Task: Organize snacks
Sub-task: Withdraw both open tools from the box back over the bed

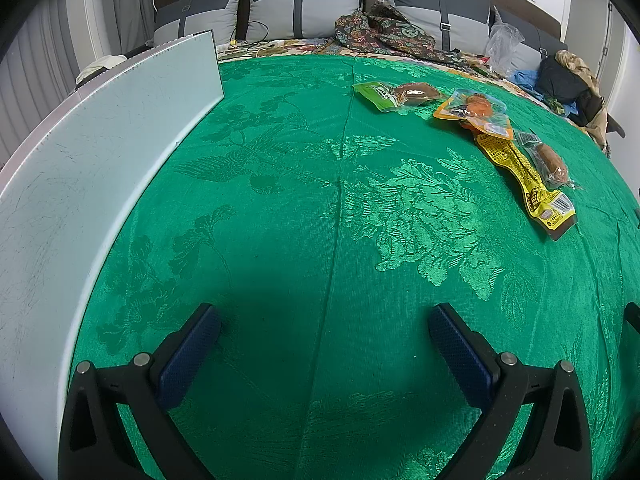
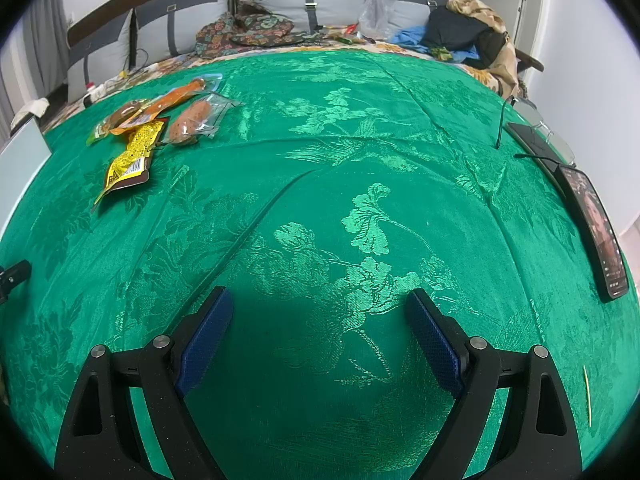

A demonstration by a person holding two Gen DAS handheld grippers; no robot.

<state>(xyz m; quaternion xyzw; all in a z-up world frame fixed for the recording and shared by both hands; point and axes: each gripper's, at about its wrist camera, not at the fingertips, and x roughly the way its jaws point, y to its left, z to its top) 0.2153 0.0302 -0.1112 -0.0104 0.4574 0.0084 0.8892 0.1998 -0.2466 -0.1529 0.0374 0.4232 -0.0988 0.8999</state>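
Several snack packs lie on the green cloth [image 1: 320, 200]. In the left wrist view they are at the far right: a green pack [image 1: 394, 95], an orange pack [image 1: 476, 110], a yellow pack [image 1: 524, 176] and a clear sausage pack [image 1: 550, 160]. In the right wrist view they are at the far left: the yellow pack [image 2: 128, 160], the orange pack [image 2: 172, 100], the sausage pack [image 2: 196, 118] and the green pack [image 2: 116, 120]. My left gripper [image 1: 324, 316] is open and empty, low over the cloth. My right gripper [image 2: 320, 300] is open and empty.
A pale white board [image 1: 80, 168] lies along the left edge of the cloth. A phone [image 2: 600, 232] and cables [image 2: 532, 144] lie at the right edge. A toothpick [image 2: 587, 396] lies near it. Cushions [image 1: 304, 4], patterned cloth and bags sit behind.
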